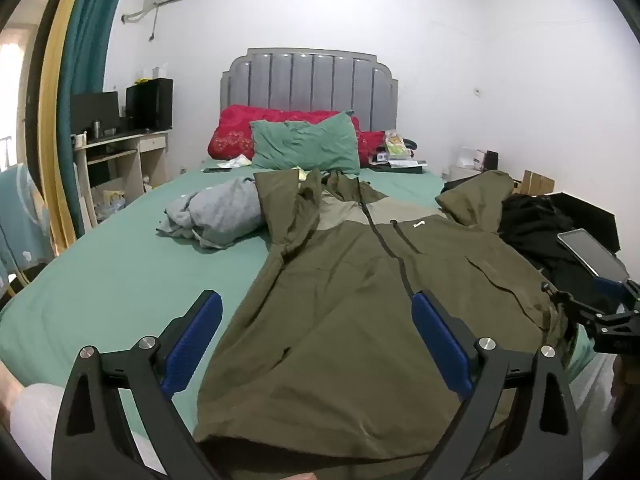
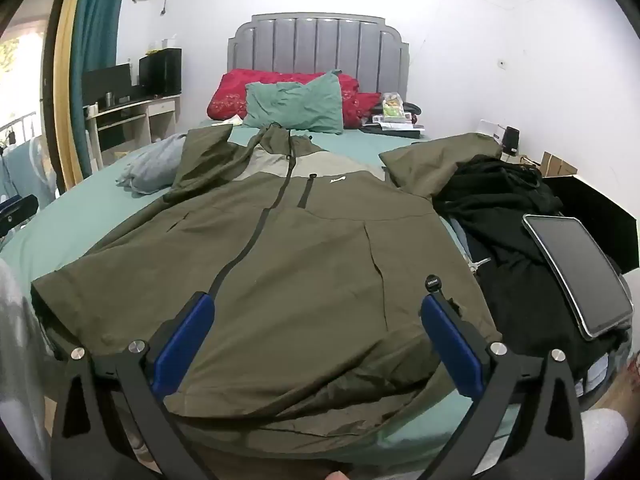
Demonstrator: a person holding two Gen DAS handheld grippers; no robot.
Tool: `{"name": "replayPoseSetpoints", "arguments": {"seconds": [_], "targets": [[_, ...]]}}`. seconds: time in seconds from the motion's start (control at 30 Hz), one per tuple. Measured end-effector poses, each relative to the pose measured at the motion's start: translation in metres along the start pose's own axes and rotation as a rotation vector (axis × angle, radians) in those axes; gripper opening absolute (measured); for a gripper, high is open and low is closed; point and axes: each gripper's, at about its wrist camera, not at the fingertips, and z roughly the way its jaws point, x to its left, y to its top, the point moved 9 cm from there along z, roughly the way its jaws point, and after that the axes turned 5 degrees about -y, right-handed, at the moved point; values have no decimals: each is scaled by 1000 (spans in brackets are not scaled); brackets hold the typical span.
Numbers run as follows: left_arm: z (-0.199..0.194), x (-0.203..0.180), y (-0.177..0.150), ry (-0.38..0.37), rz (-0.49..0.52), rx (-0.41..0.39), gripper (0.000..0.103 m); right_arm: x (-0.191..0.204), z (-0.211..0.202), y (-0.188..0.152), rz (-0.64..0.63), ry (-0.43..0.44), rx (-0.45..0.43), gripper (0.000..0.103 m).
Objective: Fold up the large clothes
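Note:
An olive-green zip jacket [image 1: 360, 280] lies spread face up on the green bed sheet [image 1: 120, 280], collar toward the headboard, hem toward me. It also shows in the right wrist view [image 2: 304, 248]. Both sleeves are bent up beside the collar. My left gripper [image 1: 316, 312] is open and empty above the hem's left part. My right gripper [image 2: 316, 312] is open and empty above the hem's right part. In the left wrist view the right gripper's body shows at the far right edge.
A crumpled grey garment [image 1: 216, 216] lies left of the jacket. A black clothes pile [image 2: 504, 216] with a tablet [image 2: 576, 272] on it lies to the right. A green pillow [image 1: 308, 144] and red pillows [image 1: 236, 128] sit at the headboard. A desk [image 1: 120, 148] stands at left.

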Motion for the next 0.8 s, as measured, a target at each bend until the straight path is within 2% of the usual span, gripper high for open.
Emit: {"name": "replayPoseSetpoints", "arguments": {"seconds": [0.13, 0.2, 0.3, 0.6, 0.8], "targets": [[0, 5, 1, 3, -18, -2, 97, 0, -1, 0, 0, -6, -2, 102], [4, -3, -2, -2, 16, 0, 97, -1, -2, 0, 5, -4, -1, 102], [8, 4, 1, -22, -10, 21, 97, -5, -1, -3, 9, -1, 3, 102], [-9, -13, -8, -29, -31, 18, 97, 1, 3, -11, 21, 6, 24, 102], [-6, -11, -10, -28, -34, 23, 97, 1, -1, -12, 23, 8, 18, 102]]}}
